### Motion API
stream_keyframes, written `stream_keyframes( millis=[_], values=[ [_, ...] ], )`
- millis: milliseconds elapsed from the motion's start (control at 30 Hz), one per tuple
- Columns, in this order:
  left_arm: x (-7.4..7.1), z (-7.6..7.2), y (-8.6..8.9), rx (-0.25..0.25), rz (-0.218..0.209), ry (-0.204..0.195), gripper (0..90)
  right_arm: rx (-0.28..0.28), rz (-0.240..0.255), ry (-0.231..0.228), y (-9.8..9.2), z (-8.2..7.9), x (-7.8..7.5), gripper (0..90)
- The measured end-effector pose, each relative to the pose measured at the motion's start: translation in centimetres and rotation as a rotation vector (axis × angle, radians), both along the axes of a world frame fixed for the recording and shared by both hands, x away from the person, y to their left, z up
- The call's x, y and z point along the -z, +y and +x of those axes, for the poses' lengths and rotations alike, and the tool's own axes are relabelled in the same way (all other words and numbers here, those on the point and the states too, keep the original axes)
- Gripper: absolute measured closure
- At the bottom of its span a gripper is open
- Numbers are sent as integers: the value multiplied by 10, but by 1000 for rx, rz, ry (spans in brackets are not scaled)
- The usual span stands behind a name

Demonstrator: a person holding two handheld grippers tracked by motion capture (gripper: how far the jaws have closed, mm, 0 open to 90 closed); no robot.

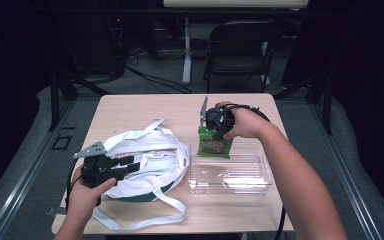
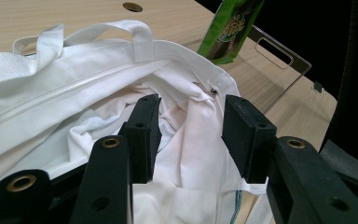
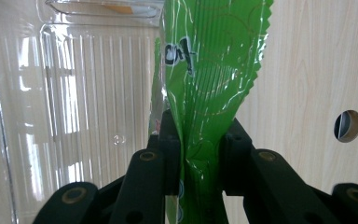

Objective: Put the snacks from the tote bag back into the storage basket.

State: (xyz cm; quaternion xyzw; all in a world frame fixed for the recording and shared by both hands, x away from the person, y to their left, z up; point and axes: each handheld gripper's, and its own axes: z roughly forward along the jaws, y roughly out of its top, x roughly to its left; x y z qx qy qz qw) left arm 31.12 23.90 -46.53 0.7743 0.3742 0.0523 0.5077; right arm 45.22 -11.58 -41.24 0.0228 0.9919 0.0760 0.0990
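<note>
- High view: a wooden table (image 1: 140,107) carries a white cloth bag (image 1: 145,162) on its left half and a clear plastic bin (image 1: 230,175) on its right half, the two just beside each other.
- Right gripper (image 1: 212,122) sits at the far left corner of the bin, pointing down, with the person's right hand (image 1: 245,122) wrapped around it.
- Green snack packet (image 1: 214,145) hangs below that gripper, over the bin's far left corner; whether its lower edge touches the bin cannot be told.
- Right gripper view: the jaws are clamped tight on the packet (image 3: 214,70), pinching the foil flat between the pads. The packet's saw-tooth edge runs along its right side. The bin (image 3: 74,93) lies to the left behind it, bare table (image 3: 307,70) with a round hole (image 3: 348,126) to the right.
- Left gripper (image 1: 122,167) lies level over the bag's left side, held by the left hand (image 1: 87,192).
- Left gripper view: the jaws stand part open over the bag's mouth (image 2: 177,135). White cloth lies between the pads, and whether they press on it cannot be told.
- Bag handles (image 2: 98,35) lie loose toward the far side; the packet (image 2: 228,30) and bin (image 2: 279,56) show beyond the bag's rim.
</note>
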Motion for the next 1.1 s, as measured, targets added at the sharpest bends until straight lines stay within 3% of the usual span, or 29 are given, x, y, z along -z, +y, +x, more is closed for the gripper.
stream_keyframes(
  millis=[567, 733, 1100],
  values=[
    [0, 0, 1, -8, -5, 0, 581, -50, -1, -3, 10, 2, 17, 743],
    [0, 0, 1, -6, -3, 5, 588, -68, -23, -1, 14, 3, 22, 743],
    [1, 1, 2, -11, -2, 8, 590, -83, -10, -10, 18, 5, 35, 741]
  ],
)
